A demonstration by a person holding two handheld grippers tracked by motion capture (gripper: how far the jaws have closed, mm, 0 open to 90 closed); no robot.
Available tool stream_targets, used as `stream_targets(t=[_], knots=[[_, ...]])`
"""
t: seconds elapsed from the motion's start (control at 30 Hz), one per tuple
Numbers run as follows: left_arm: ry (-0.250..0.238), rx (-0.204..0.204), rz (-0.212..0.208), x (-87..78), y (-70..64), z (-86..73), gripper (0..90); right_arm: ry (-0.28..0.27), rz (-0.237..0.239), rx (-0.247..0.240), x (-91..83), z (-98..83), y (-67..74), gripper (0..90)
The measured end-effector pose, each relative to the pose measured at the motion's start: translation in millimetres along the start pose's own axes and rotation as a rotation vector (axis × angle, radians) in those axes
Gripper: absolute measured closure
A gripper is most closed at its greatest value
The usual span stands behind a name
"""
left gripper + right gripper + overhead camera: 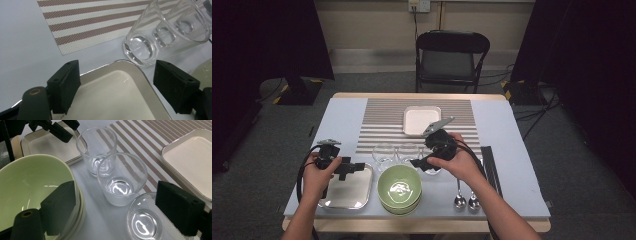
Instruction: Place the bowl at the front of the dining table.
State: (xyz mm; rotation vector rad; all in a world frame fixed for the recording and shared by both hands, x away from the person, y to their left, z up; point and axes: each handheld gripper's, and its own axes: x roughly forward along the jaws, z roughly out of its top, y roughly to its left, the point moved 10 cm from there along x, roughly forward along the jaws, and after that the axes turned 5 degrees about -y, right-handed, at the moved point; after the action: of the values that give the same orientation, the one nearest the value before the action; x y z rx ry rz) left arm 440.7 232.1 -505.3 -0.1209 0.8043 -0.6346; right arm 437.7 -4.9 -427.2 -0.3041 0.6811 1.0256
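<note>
So the table (517, 165) has a striped placemat (384, 122) across the middle with a white square dish (421, 120) sitting at its 12 o'clock end. Down at 6 o'clock there's a green bowl (399, 187), stacked on another one by the look of it, and a shiny steel tray (354, 195) just beside it at its 9 o'clock.

Three clear glasses (384, 152) stand in a row along the placemat's near edge, close together, right above the bowl. Two spoons (459, 200) lie over at the bowl's 3 o'clock.

The left gripper (354, 167) hangs over the tray's far corner, jaws spread wide with nothing between them. The right gripper (419, 162) is angled down at the glass on the 3 o'clock end of the row, jaws also spread wide either side of it, not touching as far as I can see.
</note>
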Motion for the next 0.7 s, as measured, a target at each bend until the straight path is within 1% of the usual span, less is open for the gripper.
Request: stream_targets(t=[0.2,0.5,0.6,0.7], knots=[[0.000,0.002,0.000,0.6,-0.4,-0.1,21.4,0.010,0.012,-0.004,4.6,-1.9,4.6,15.8],[0.004,0.003,-0.003,2.0,-0.5,-0.8,21.4,0.018,0.019,-0.014,8.5,-3.6,8.9,15.5],[0.006,-0.001,-0.005,2.6,-0.8,-1.3,21.4,0.024,0.022,-0.024,10.7,-4.8,11.0,15.5],[0.003,-0.003,-0.009,2.7,-1.2,-0.9,21.4,0.024,0.028,-0.021,13.1,-5.3,13.5,15.4]])
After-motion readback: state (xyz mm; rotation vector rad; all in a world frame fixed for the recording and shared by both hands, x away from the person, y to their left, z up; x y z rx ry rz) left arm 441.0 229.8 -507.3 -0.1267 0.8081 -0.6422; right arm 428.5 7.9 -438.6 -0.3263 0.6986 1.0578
